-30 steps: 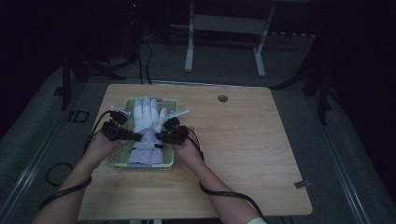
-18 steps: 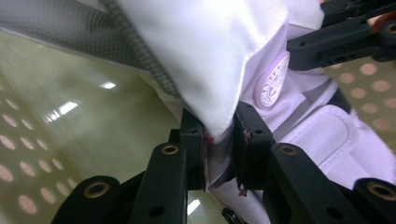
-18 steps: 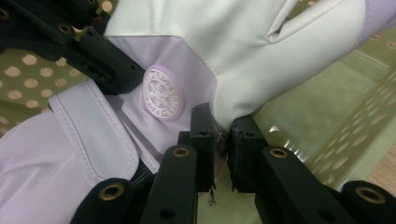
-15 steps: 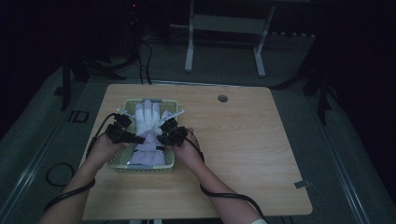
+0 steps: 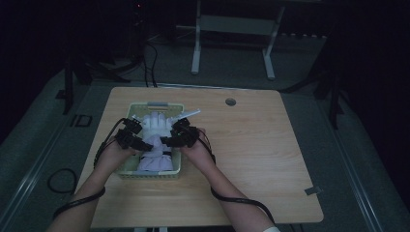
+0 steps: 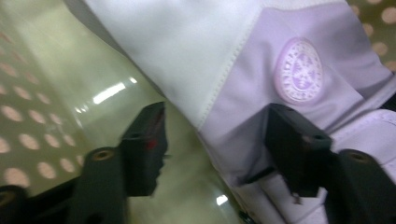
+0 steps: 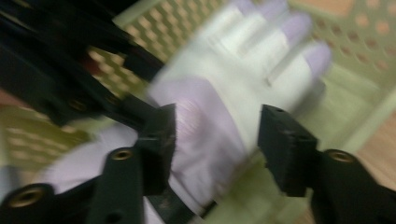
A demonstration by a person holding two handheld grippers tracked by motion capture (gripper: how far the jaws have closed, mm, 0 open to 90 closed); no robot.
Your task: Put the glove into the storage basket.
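Dark room, pale wooden worktop point(image 5: 270, 159) under the high camera. At its ten o'clock side sits a yellow-green perforated basket point(image 5: 126, 171), and in it lies a white and lilac glove point(image 5: 157, 126), fingers toward twelve o'clock. The left gripper point(image 5: 139, 134) at the glove's nine o'clock and the right gripper point(image 5: 172, 132) at its three o'clock have just been opening; both now stand parted, the cuff fabric loose between their jaws, pads off it. The glove looks light, limp and a bit slick, so it should sag when lifted. I'd pinch the stitched cuff near the round badge point(image 6: 299, 70).
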